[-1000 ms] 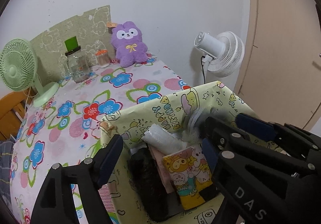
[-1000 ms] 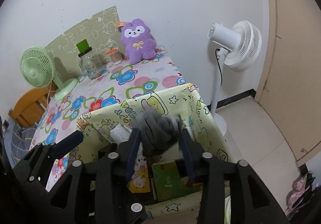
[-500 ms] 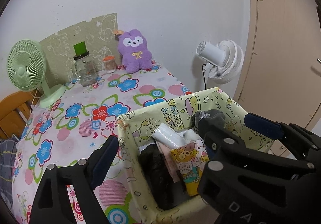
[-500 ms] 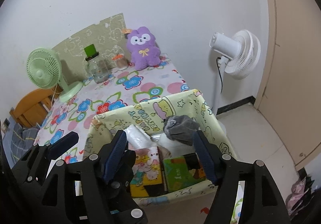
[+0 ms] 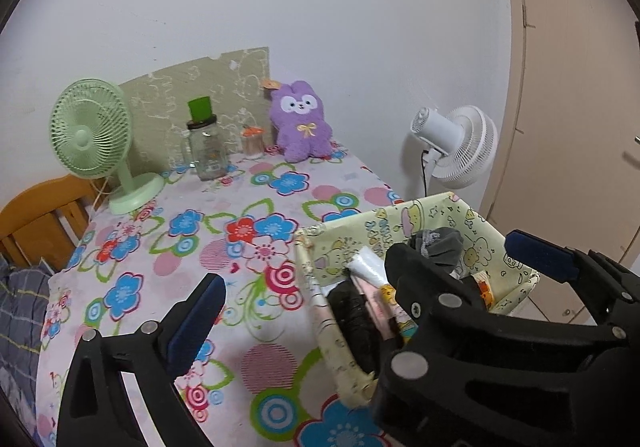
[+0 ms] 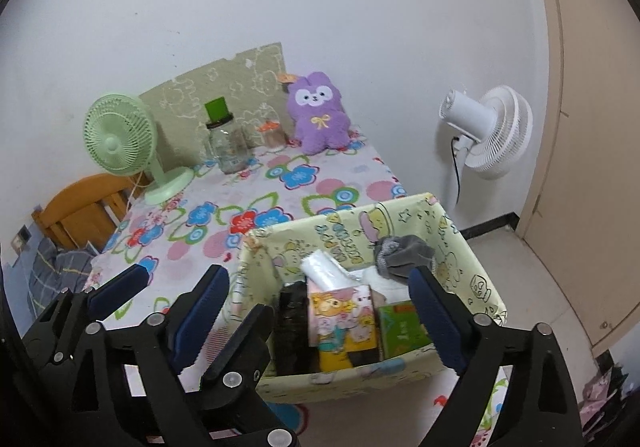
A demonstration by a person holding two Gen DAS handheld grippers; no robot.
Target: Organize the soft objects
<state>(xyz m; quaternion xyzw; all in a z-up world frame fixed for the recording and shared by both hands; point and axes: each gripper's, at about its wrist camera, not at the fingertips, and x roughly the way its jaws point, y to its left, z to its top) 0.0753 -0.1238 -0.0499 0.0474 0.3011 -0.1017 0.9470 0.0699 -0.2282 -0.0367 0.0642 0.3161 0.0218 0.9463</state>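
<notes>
Grey sock (image 6: pixel 402 255) dropped in far-right corner of fabric bin (image 6: pixel 472 275), right gripper (image 6: pixel 316 311) fingers just spread wide and empty, clearing for next item.

We see our left tongs (image 5: pixel 362 287) spread wide, just opened further, nothing between them. Behind them a grey sock (image 5: pixel 438 245) lies in the yellow cartoon-print basket (image 5: pixel 340 343) on the floral worktop (image 5: pixel 240 231), with a purple plush bunny (image 5: pixel 302 123) far back.

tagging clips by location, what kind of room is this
Most likely a room in a home, perhaps a bedroom: a flower-print tablecloth, a purple plush toy against the wall, a white floor fan by a door.
</notes>
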